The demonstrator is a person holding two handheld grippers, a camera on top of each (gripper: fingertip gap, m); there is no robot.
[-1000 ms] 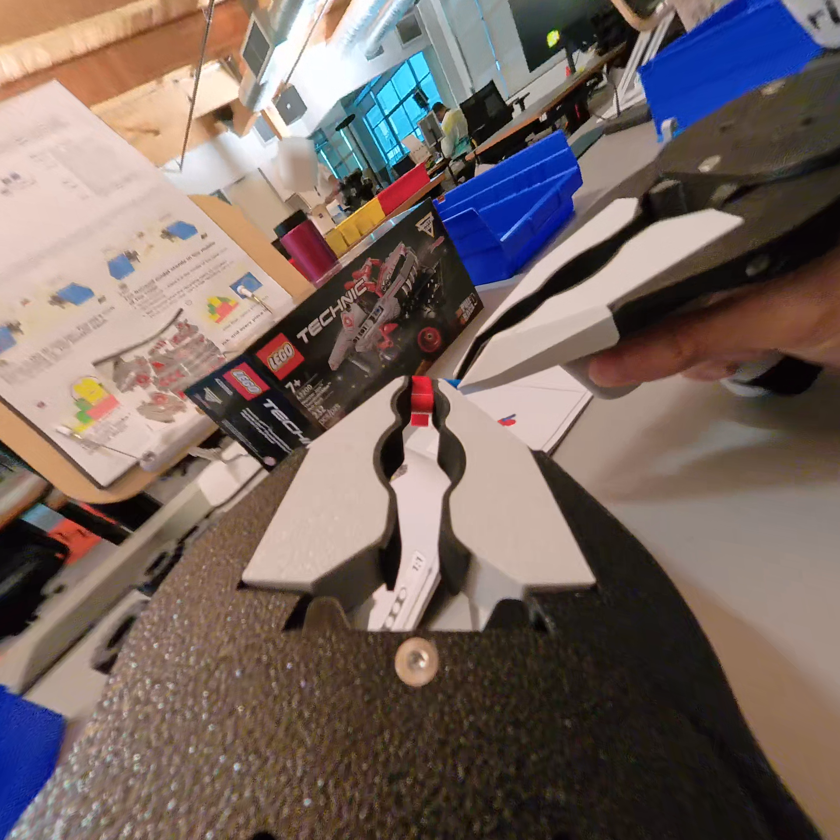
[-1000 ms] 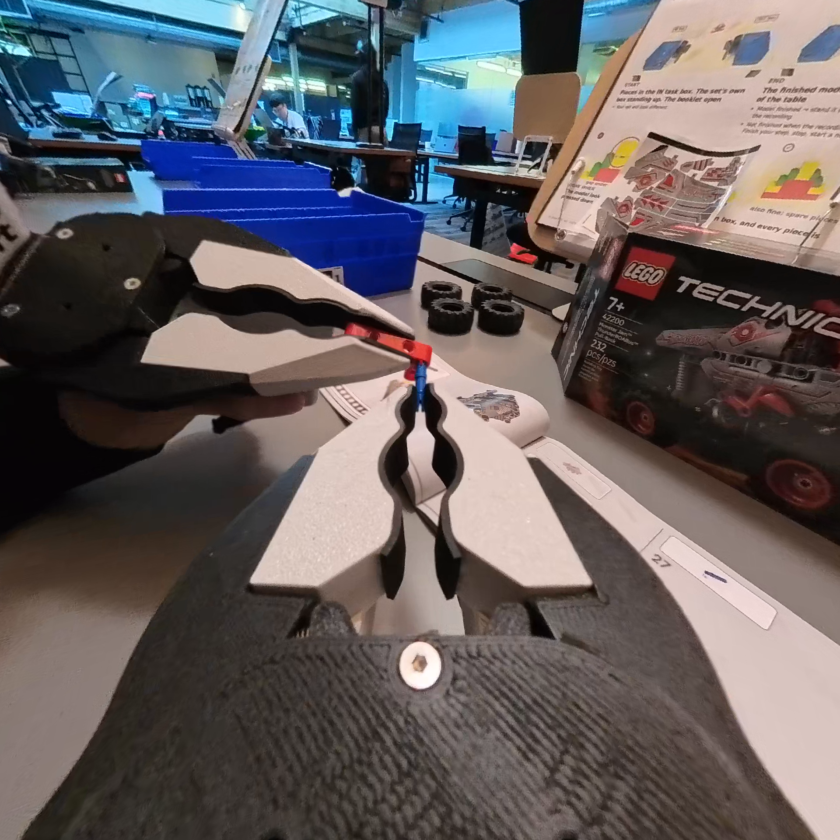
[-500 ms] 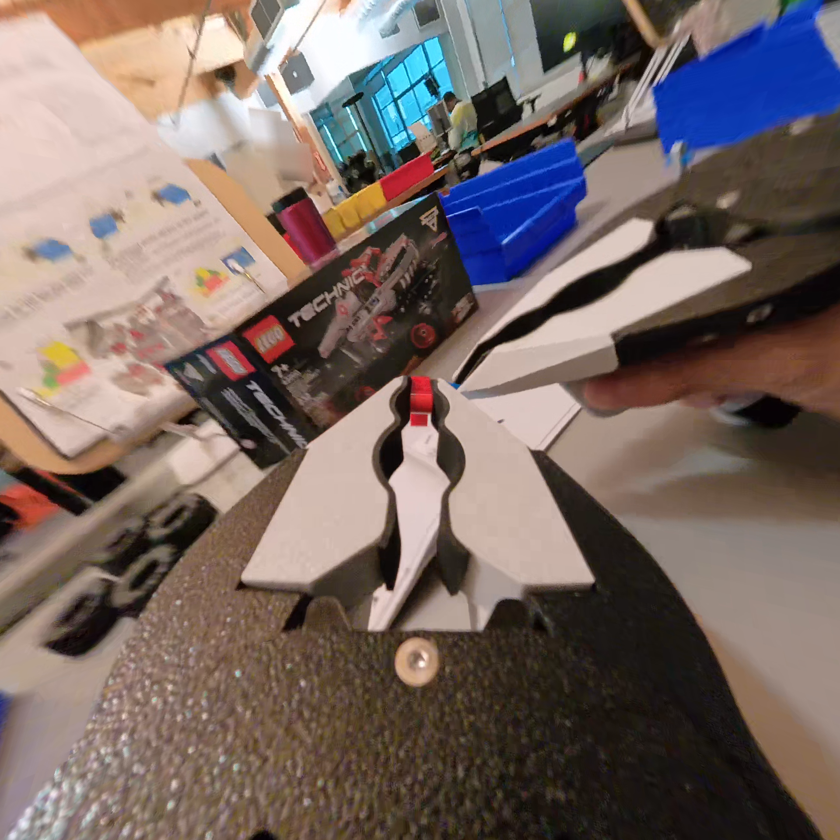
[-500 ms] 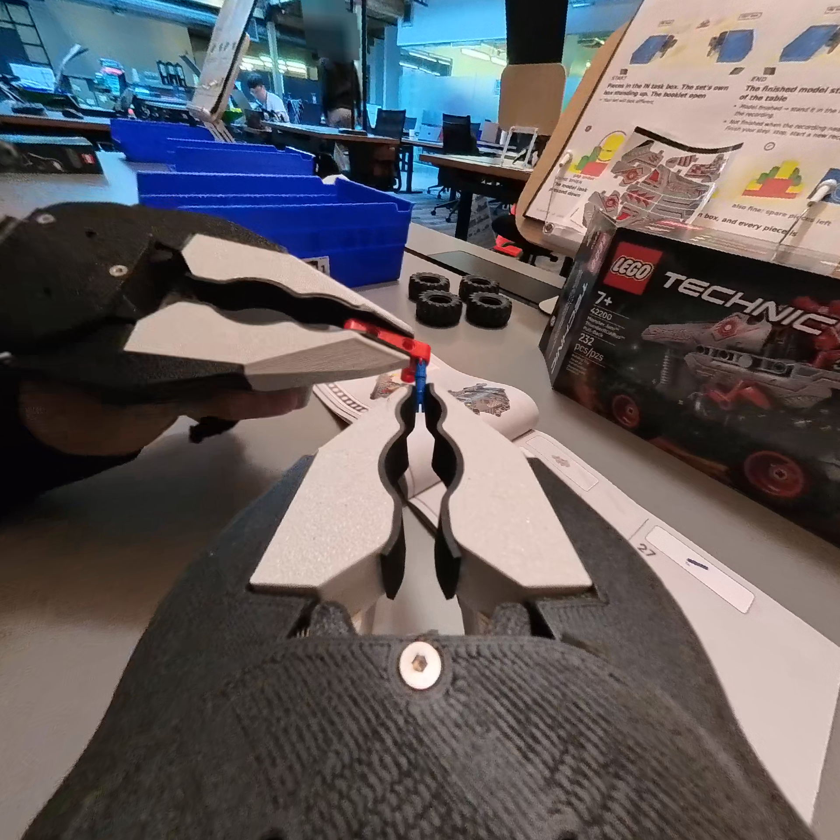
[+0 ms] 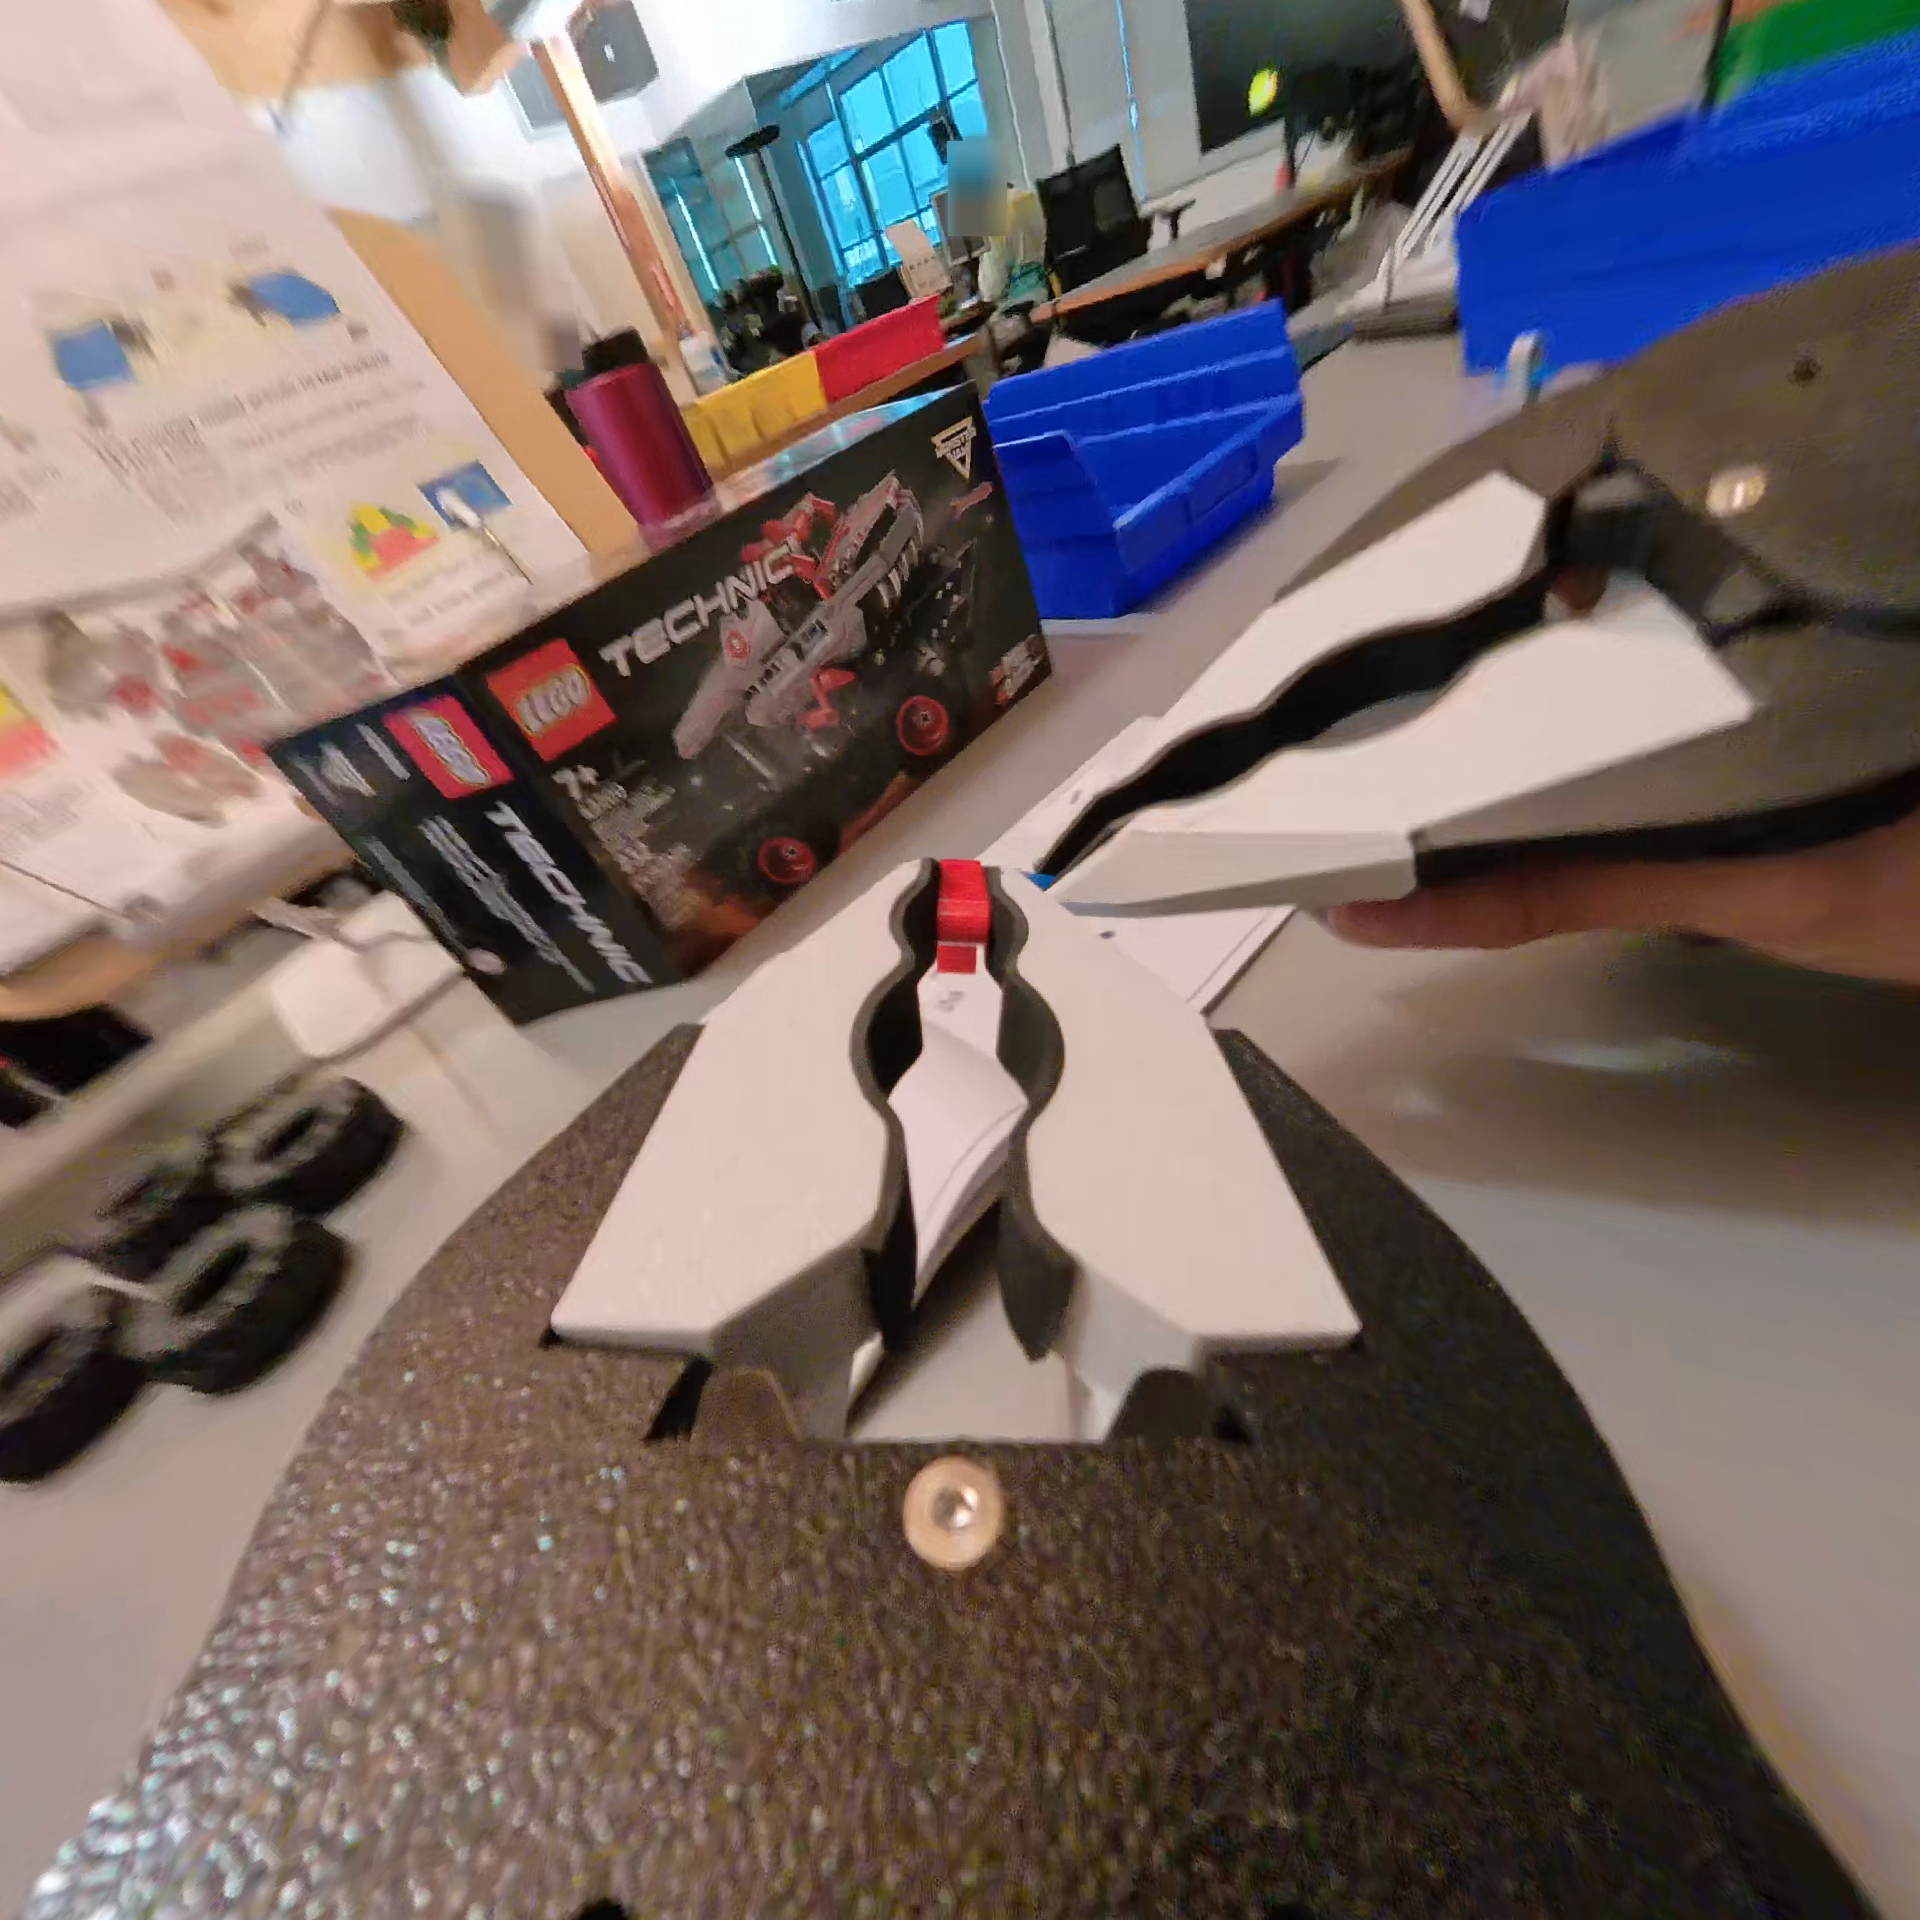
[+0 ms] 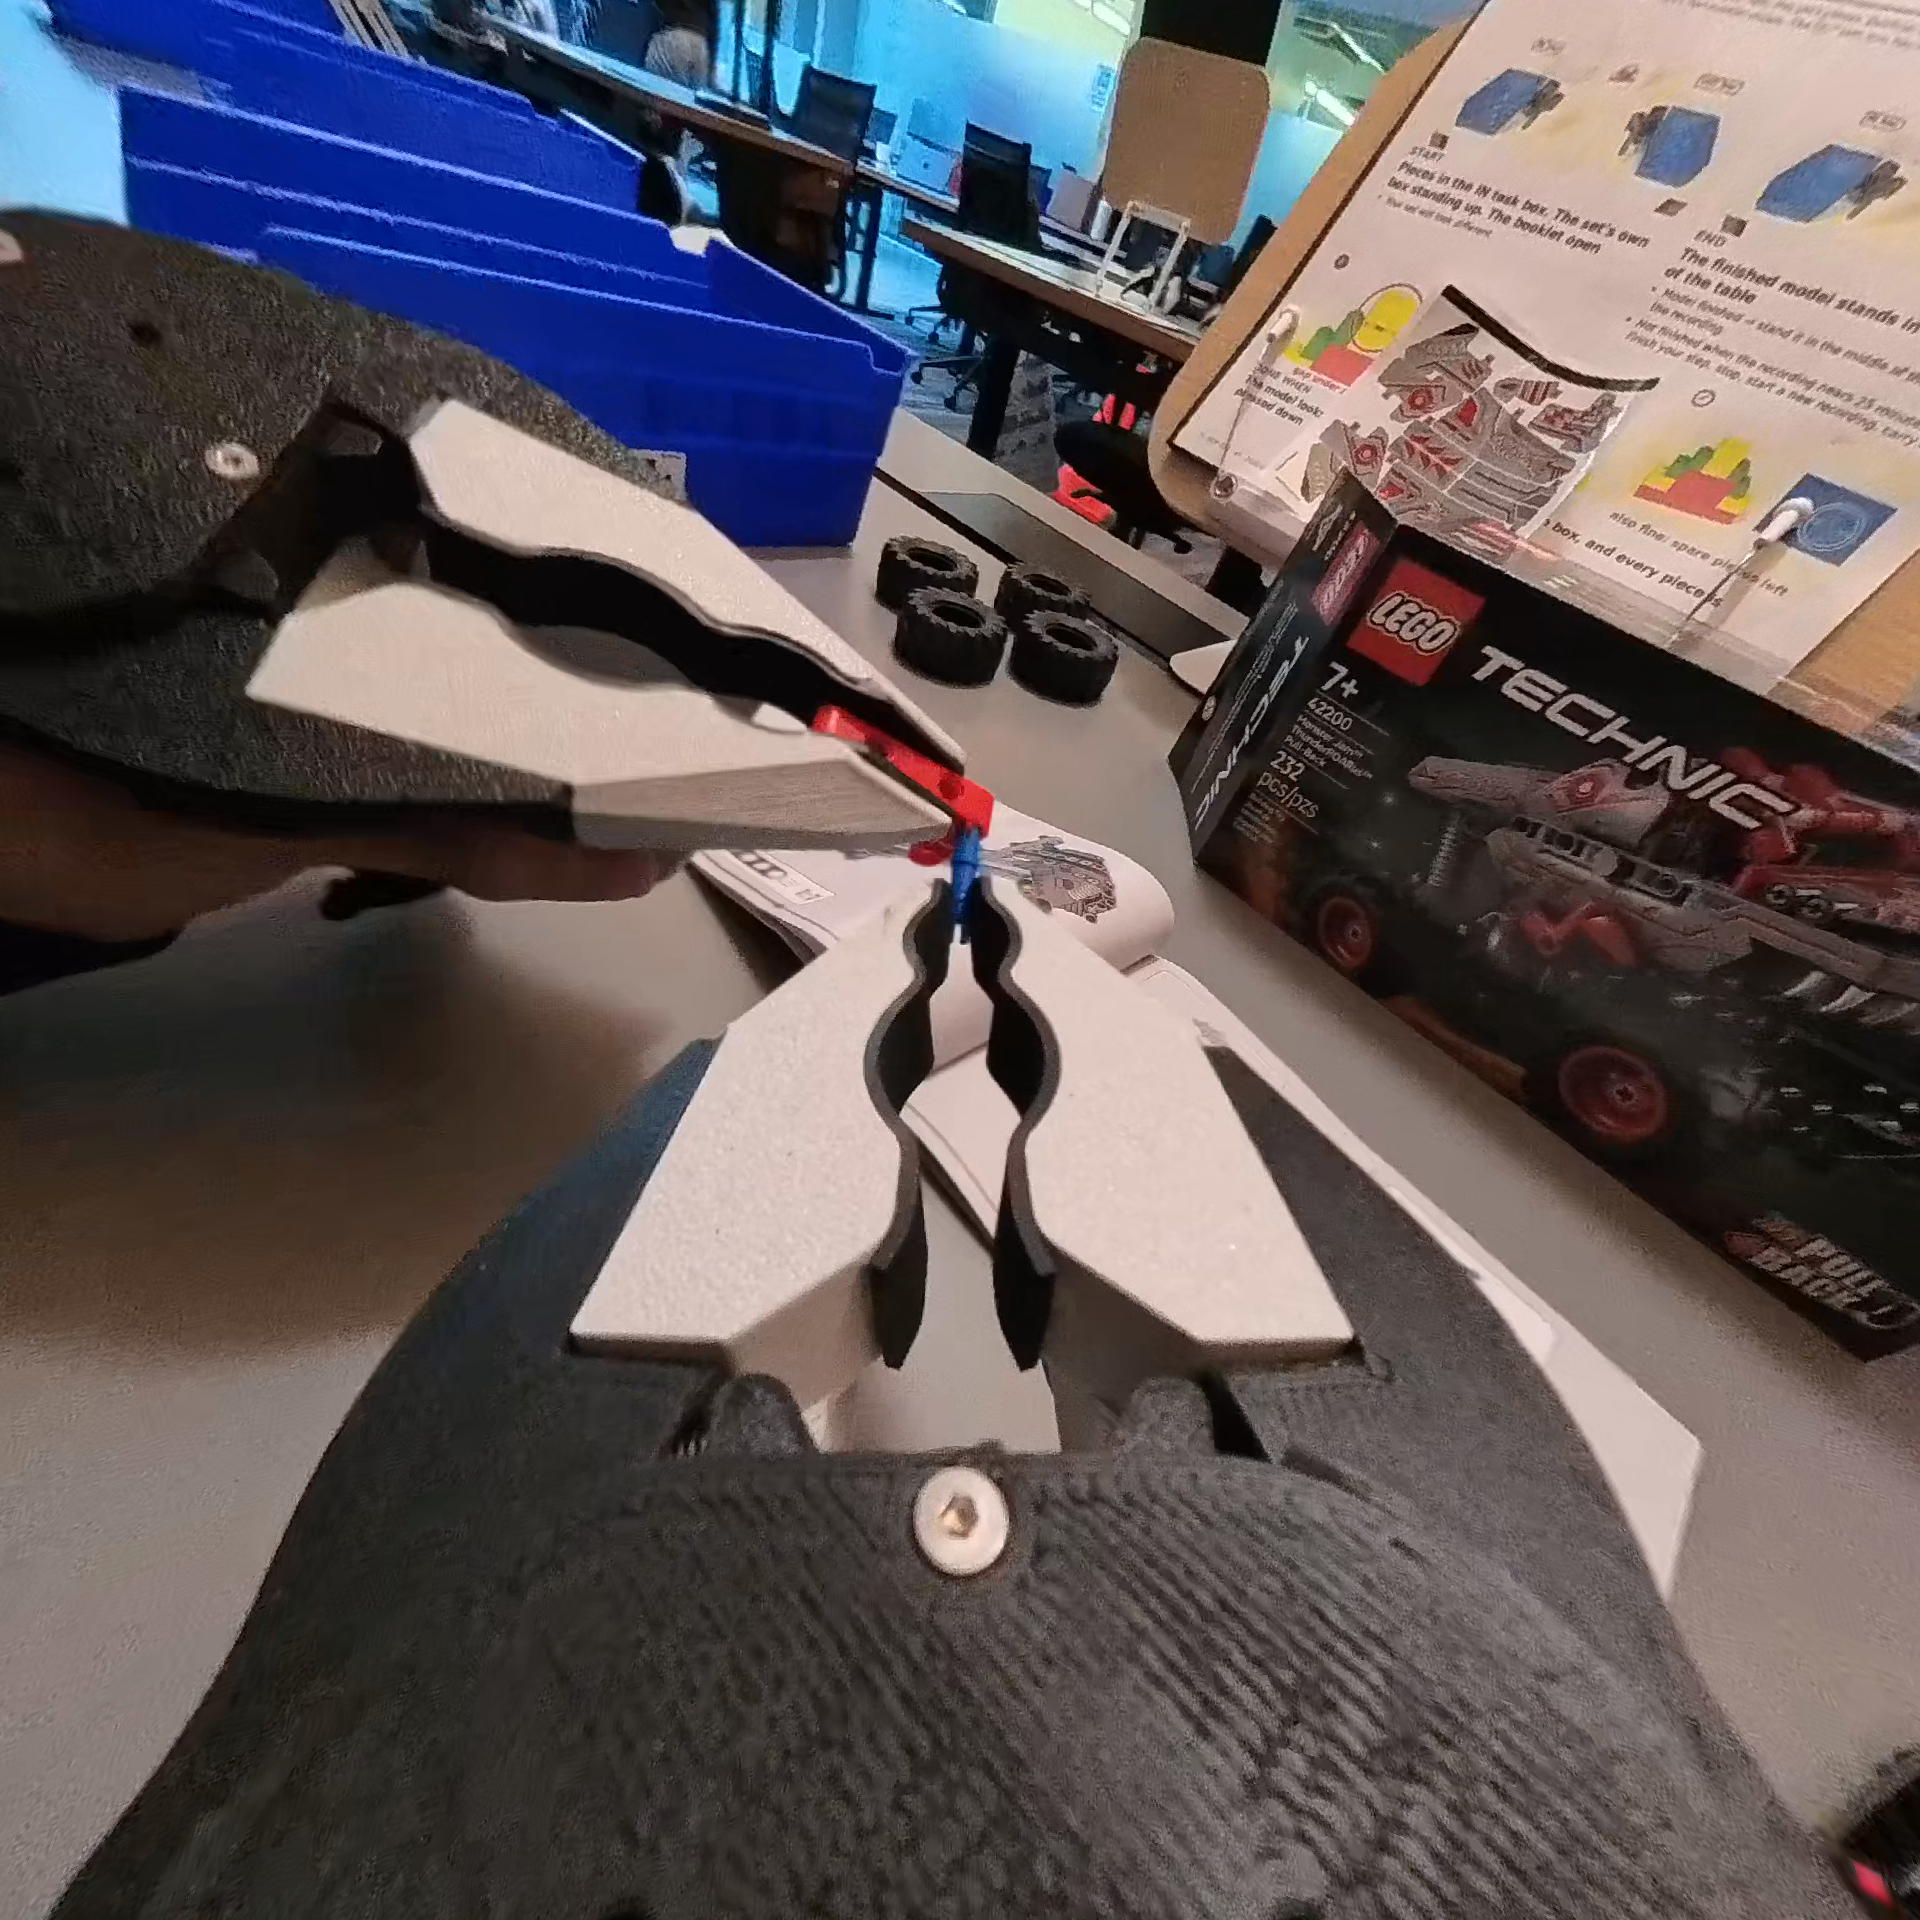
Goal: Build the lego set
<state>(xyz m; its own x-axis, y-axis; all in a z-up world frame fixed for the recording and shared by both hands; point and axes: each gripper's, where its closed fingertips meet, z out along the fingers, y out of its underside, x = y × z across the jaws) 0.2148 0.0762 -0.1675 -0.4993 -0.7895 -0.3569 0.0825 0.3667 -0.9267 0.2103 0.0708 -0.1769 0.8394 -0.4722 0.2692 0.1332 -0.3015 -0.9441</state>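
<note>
Lego building looks barely begun: your left tongs (image 6: 940, 800) clench one small red plastic piece (image 6: 961, 802) above the grey surface (image 6: 364, 1091), while your right tongs (image 6: 961, 909) pinch one thin blue pin (image 6: 964, 871) whose tip meets the red piece from below. By my judgement nearly everything remains unbuilt. Four black rubber tyres (image 6: 997, 629) lie loose, one open instruction booklet (image 6: 1060, 883) lies beneath, and one black set box (image 6: 1558, 831) stands nearby.

Open office with long desks (image 6: 1049, 286), black chairs (image 5: 1086, 213), and bright blue-lit windows (image 5: 883, 156) behind.
</note>
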